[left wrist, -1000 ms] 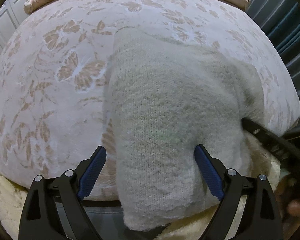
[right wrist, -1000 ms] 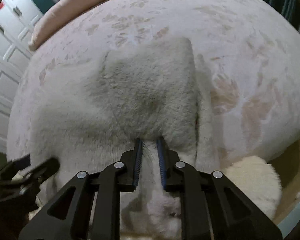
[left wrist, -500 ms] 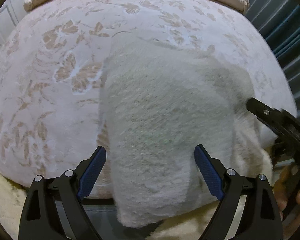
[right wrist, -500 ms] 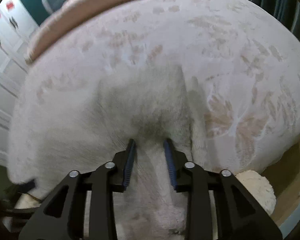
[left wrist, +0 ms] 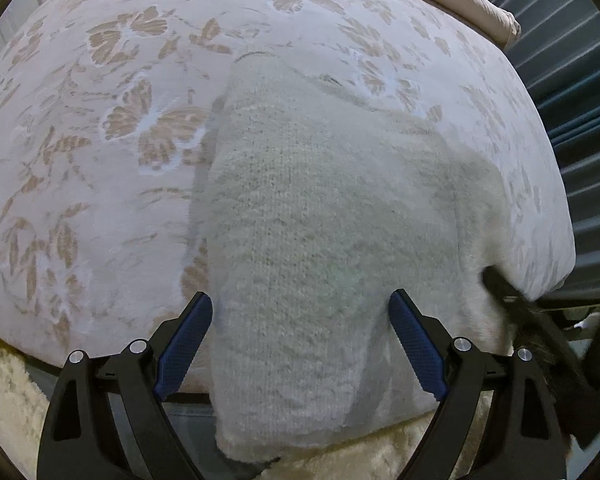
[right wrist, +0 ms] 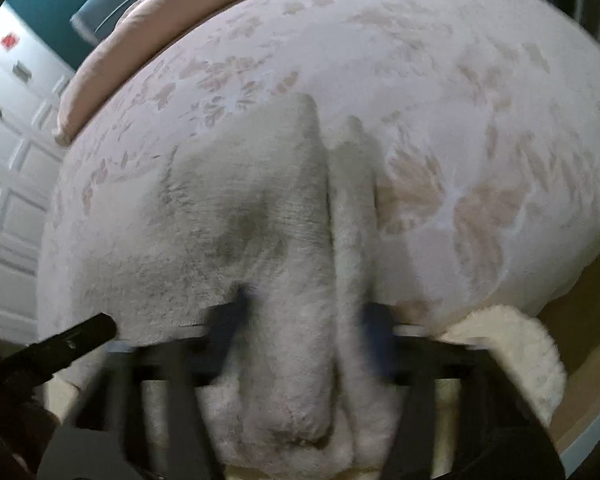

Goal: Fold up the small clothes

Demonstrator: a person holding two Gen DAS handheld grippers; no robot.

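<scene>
A fuzzy white knit garment (left wrist: 324,220) lies on the floral bedspread (left wrist: 100,140), its near end hanging over the bed's front edge. My left gripper (left wrist: 300,344) is open, its blue-padded fingers either side of the hanging end, not pinching it. In the right wrist view the same garment (right wrist: 260,232) shows a lengthwise fold ridge (right wrist: 352,220). My right gripper (right wrist: 304,328) is blurred by motion and open, fingers astride the hanging cloth. The right gripper also shows at the left wrist view's right edge (left wrist: 540,336).
A pink pillow or quilt (right wrist: 160,20) lies along the far side of the bed. A cream fleecy rug (right wrist: 512,356) lies below the bed's front edge. White panelled doors (right wrist: 8,152) stand at left, dark blue curtains (left wrist: 572,92) at right.
My right gripper has opened from nearly shut on the cloth to wide apart and let it go. The left gripper stays open, shifted slightly.
</scene>
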